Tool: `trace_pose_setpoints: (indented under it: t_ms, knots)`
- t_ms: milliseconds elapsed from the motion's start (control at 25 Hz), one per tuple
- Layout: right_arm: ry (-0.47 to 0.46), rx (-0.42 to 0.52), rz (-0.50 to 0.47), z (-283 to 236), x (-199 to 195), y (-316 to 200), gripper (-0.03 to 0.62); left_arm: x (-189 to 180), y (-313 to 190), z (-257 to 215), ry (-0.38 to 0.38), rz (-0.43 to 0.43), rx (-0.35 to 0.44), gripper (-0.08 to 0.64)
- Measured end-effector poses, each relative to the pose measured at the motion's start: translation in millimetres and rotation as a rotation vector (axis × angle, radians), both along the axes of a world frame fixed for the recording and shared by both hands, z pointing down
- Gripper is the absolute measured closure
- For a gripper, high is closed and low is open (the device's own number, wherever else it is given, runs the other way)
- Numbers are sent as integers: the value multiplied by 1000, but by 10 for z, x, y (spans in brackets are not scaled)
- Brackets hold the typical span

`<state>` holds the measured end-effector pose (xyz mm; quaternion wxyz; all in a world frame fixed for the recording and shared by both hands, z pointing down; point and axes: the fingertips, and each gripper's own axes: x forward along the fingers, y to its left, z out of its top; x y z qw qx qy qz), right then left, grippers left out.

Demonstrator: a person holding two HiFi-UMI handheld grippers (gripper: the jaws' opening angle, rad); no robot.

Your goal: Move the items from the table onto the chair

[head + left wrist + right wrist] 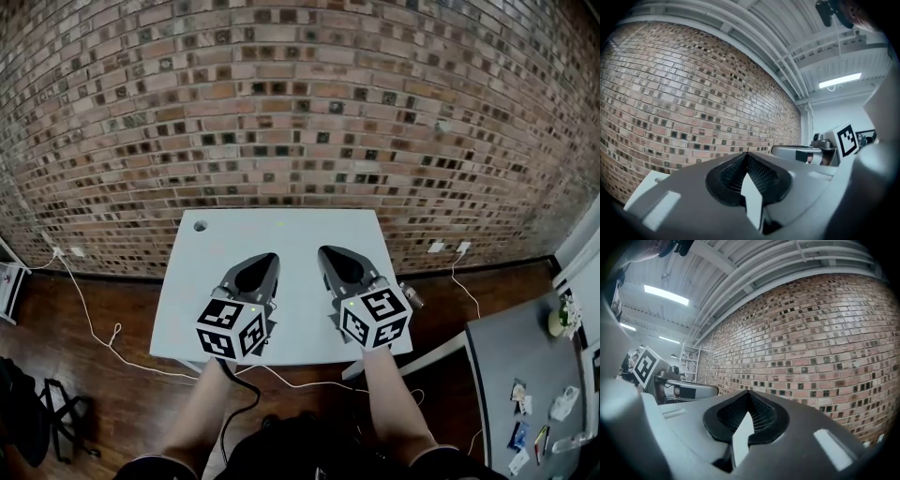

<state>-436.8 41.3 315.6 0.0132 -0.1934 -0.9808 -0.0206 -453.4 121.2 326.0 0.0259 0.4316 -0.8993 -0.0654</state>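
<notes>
A white table [281, 230] stands against a brick wall, and I see no loose item on its top. My left gripper [271, 256] is held level over the table's near half, jaws shut with nothing between them. My right gripper [323, 250] hangs beside it, also shut and empty. In the left gripper view the jaws [746, 153] meet at a point facing the brick wall, with the right gripper's marker cube [847, 138] off to the side. The right gripper view shows its closed tips [748, 392] and the left gripper's cube [644, 365].
A grey table [506, 347] at the right carries several small items [562, 403]. A small object [411, 296] sits by the white table's right edge. White cables [89, 309] trail over the wooden floor. A dark frame [42, 412] stands at the lower left.
</notes>
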Motion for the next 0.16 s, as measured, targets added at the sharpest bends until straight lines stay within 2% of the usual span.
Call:
trace_pose_setpoints:
  t_ms: [160]
  knots:
    - [0, 1, 3, -6, 16, 17, 591, 22, 10, 7, 1, 5, 1, 549]
